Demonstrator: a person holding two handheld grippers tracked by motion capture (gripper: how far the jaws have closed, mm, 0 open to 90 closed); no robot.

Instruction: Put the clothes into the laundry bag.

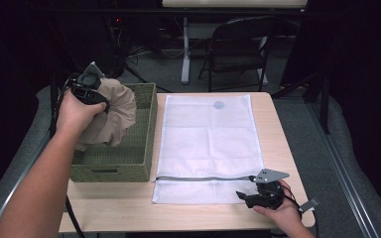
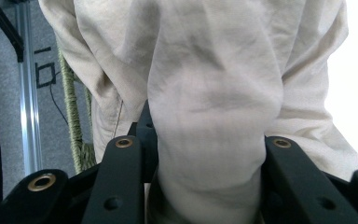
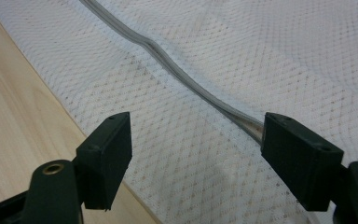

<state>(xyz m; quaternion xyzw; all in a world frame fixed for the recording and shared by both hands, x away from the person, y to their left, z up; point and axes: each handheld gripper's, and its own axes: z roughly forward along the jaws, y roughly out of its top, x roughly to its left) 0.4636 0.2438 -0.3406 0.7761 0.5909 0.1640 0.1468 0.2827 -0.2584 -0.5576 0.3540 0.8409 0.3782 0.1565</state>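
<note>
We grasp the beige garment (image 1: 110,115) in our left hand-held gripper (image 1: 90,88), bunched above the woven basket (image 1: 149,130) to carry it. Our right hand-held gripper (image 1: 252,197) hovers released at the mesh bag (image 1: 208,144) zipper (image 3: 186,79) on the worktop (image 1: 273,124), ready to open it.

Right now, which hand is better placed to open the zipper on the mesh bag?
The right. Its gripper hovers open over the zipper at the mesh bag; the left gripper is busy holding the beige cloth above the basket.
</note>
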